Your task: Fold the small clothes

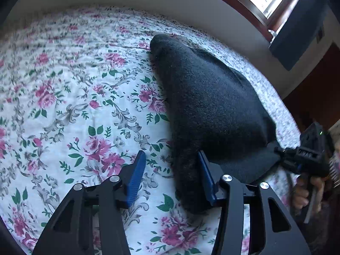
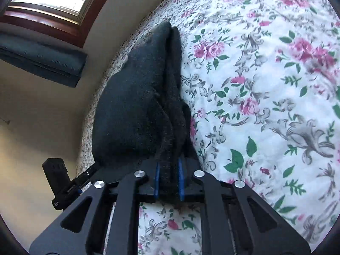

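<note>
Pinching dark cloth (image 2: 136, 110) on floral bed (image 2: 265, 97).
Right gripper (image 2: 169, 178) clamped on cloth edge; left gripper (image 1: 172, 170) jaws apart, cloth fold against its right finger, unpinched.

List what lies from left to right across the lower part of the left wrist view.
Left blue-padded finger of the left gripper → bare strip of white floral bedsheet → dark grey fleecy garment → right blue-padded finger → black right gripper → hand holding it.

Right tool (image 2: 168, 178) clamped, left tool (image 1: 172, 170) half-spread, both angled downward
</note>
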`<act>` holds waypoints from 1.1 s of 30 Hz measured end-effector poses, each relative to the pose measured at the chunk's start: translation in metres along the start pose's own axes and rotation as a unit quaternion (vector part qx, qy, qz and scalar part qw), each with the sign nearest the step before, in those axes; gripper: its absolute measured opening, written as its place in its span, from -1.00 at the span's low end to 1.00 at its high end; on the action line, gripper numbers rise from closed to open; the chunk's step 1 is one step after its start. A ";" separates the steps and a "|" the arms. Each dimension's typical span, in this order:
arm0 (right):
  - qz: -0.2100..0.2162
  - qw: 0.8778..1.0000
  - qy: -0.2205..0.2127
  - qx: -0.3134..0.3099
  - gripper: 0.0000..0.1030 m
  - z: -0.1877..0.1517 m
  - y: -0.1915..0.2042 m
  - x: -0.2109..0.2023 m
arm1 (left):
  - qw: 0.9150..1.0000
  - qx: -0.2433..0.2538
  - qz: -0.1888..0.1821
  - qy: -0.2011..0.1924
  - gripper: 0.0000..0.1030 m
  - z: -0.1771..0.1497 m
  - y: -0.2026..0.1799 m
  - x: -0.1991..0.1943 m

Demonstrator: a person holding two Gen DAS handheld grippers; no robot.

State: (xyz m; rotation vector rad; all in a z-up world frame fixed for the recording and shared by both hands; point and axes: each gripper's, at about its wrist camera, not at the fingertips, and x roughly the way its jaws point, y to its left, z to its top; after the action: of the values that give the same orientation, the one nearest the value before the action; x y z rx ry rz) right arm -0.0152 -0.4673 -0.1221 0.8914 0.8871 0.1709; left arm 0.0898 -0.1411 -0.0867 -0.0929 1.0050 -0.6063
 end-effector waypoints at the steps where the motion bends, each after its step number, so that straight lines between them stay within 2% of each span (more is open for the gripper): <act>1: 0.004 1.000 0.000 0.001 -0.80 0.000 -0.001 0.002 | 1.000 0.007 0.005 -0.006 -0.06 -0.002 -0.001 0.001; 8: 0.013 1.000 0.000 -0.003 -0.80 0.000 -0.005 0.000 | 1.000 0.016 0.014 -0.013 -0.02 -0.003 -0.008 -0.006; 13: 0.027 1.000 0.005 0.004 -0.76 0.001 -0.009 -0.006 | 1.000 0.008 -0.005 -0.014 -0.02 -0.001 -0.009 -0.017; 16: 0.037 0.999 0.000 0.009 -0.47 0.003 -0.006 -0.014 | 0.999 0.005 -0.027 -0.021 0.23 0.006 -0.009 -0.024; 18: 0.041 0.999 -0.014 0.005 -0.02 0.008 -0.004 -0.021 | 0.999 0.000 -0.030 -0.031 0.33 0.015 -0.007 -0.025; 20: 0.042 0.999 -0.027 0.003 0.06 0.016 -0.002 -0.025 | 0.999 -0.007 -0.030 -0.030 0.33 0.026 -0.007 -0.020; 25: 0.037 0.999 -0.022 -0.001 0.07 0.038 0.005 -0.008 | 0.999 -0.033 -0.031 -0.007 0.32 0.053 -0.003 0.010; 29: 0.020 1.000 -0.010 -0.018 0.05 0.048 0.010 0.013 | 0.999 -0.030 -0.029 0.019 -0.18 0.062 -0.004 0.033; 30: 0.012 1.000 -0.008 -0.026 -0.08 0.049 0.012 0.016 | 0.999 -0.026 -0.030 0.022 -0.27 0.061 -0.006 0.037; 32: -0.019 0.999 -0.003 -0.047 -0.40 0.049 0.015 0.022 | 1.000 -0.011 -0.019 0.017 -0.29 0.059 -0.012 0.039; 33: -0.026 0.998 0.000 -0.052 -0.45 0.050 0.016 0.023 | 1.000 0.003 -0.008 0.012 -0.30 0.057 -0.016 0.040</act>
State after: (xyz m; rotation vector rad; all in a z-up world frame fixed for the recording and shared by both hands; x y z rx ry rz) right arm 0.0399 -0.4764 -0.1092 0.7706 0.8919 0.1703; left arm 0.1446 -0.1866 -0.0805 -0.0881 1.0263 -0.6268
